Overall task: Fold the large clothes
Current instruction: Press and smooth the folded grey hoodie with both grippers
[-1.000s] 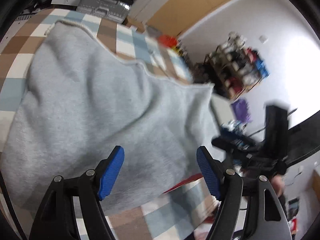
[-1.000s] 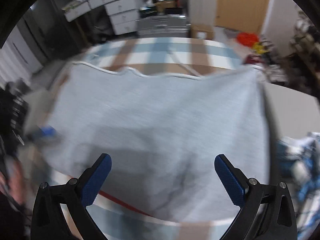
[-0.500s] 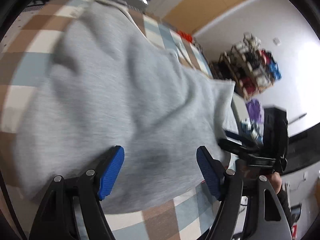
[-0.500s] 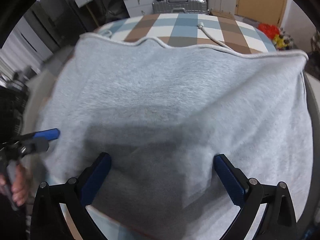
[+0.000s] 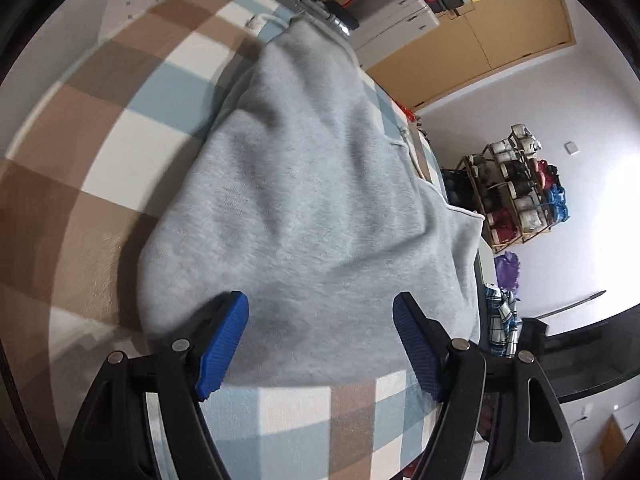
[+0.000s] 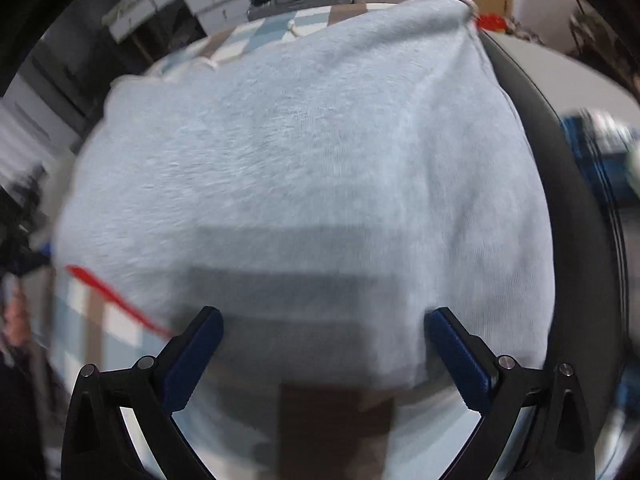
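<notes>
Sweatshirt fabric, pale grey and fleecy, lies spread over a checked cloth (image 5: 100,168) of brown, blue and white squares; the grey sweatshirt (image 5: 312,208) already looks doubled over on itself, with a white drawcord (image 5: 408,148) trailing near its far edge.

From the left gripper (image 5: 320,344) the garment lies straight ahead and below, its long axis running away from the blue pads toward the far end of the surface. The near hem sits right between the pads, which stand well apart with nothing pinched. The right gripper (image 6: 322,354) faces the same near edge from the other end, its jaws likewise wide and empty, the hem just ahead of the tips. Neither hand is clearly nearer (both seem about level with the hem), so the next grab probably turns on each reaching the near corner on its own side.

The left view shows the bare checked cloth beside the garment, a shelf rack (image 5: 516,188) and wooden doors. The right view, blurred, shows instead a red strip (image 6: 108,296) at the cloth's near edge and stacked white drawers (image 6: 180,0) behind.
</notes>
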